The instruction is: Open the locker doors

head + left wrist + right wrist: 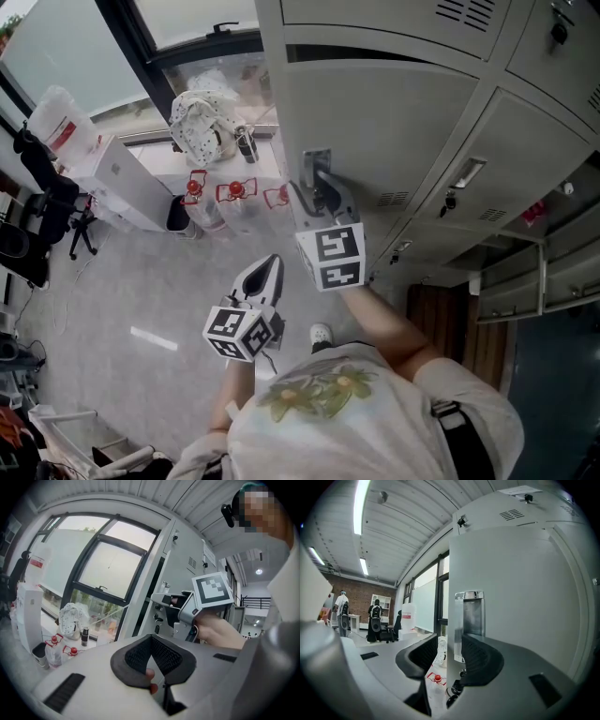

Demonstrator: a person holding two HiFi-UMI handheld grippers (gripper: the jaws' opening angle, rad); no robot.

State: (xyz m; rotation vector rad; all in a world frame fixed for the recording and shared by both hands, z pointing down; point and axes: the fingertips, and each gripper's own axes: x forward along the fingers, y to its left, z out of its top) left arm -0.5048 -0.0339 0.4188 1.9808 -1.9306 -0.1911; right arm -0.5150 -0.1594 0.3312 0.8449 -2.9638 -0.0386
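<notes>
A grey locker door (pixel 394 122) stands slightly ajar, with a dark gap along its top. A chrome handle plate (pixel 316 167) sits at its left edge. My right gripper (pixel 319 192) is at that handle, pointing level. In the right gripper view the door (pixel 520 597) fills the right side. The right gripper (pixel 449 639) is open and straddles the door's edge. One pad lies by the handle (pixel 471 616), and a gap shows between the other pad and the edge. My left gripper (pixel 270 262) (pixel 151 639) hangs lower left, shut and empty. It faces the right gripper (pixel 176 603).
Water bottles with red caps (pixel 234 192), a white patterned bag (pixel 202 122) and a white box (pixel 127 183) stand by the window on the left. A neighbouring locker door (pixel 525 159) with its own handle (pixel 466 173) is to the right. Two people (pixel 375 618) stand far off.
</notes>
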